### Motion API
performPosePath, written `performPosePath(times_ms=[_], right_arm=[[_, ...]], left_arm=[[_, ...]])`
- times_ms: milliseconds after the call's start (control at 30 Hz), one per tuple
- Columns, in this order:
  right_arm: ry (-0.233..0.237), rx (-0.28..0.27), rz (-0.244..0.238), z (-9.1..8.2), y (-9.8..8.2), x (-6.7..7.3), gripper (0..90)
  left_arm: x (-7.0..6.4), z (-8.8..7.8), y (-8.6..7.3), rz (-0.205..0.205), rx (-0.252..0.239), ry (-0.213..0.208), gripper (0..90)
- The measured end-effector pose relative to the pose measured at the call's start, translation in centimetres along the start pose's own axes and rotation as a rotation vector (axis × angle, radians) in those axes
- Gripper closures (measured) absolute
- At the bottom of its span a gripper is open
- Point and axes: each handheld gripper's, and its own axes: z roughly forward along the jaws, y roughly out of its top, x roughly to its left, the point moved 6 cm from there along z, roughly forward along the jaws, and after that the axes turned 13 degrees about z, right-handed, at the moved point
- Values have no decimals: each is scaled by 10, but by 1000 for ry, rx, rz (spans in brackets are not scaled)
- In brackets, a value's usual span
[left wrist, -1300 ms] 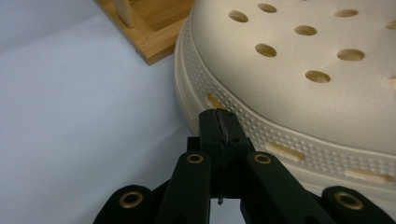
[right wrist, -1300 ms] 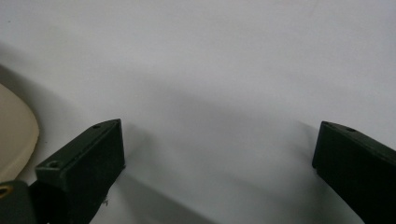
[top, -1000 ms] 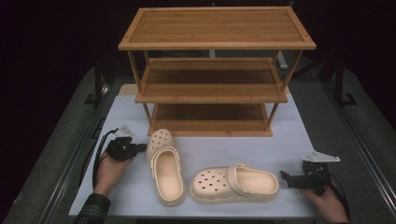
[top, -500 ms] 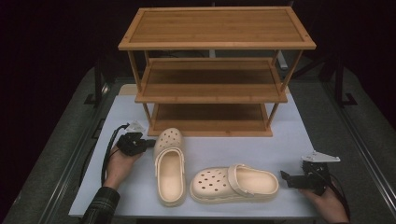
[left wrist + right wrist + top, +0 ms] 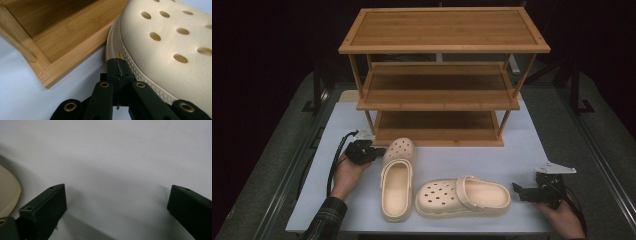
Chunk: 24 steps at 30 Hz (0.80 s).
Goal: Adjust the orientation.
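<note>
Matt cream foam-like clog [image 5: 170,42] with stippled rim, smooth grained wooden rack [image 5: 62,37], matt white tabletop [image 5: 112,152]

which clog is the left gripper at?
The cream foam clog pointing toe-first at the wooden rack; the left gripper meets its toe. The other lies crosswise.

a white sheet [image 5: 472,160] is spread over a grey table [image 5: 287,165] with raised metal edges along both sides. a three-tier bamboo shelf rack [image 5: 442,30] is set at the far part of the sheet, its shelves bare. beyond the table the room is left in darkness, and black stand legs [image 5: 319,95] can be made out at either side. light is cast from above.
</note>
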Motion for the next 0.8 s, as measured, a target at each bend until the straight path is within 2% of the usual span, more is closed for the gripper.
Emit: performPosePath(times_ms=[333, 533, 700, 800], right_arm=[[1, -1, 0, 0, 0, 0, 19], [0, -1, 0, 0, 0, 0, 19], [0, -1, -1, 0, 0, 0, 19], [0, -2, -2, 0, 0, 0, 19]], left_arm=[[-1, 1, 2, 5, -5, -12, 900], [0, -13, 1, -4, -30, -8, 900], [-2, -26, -6, -7, -31, -15, 900], [-5, -34, -14, -12, -21, -17, 808]])
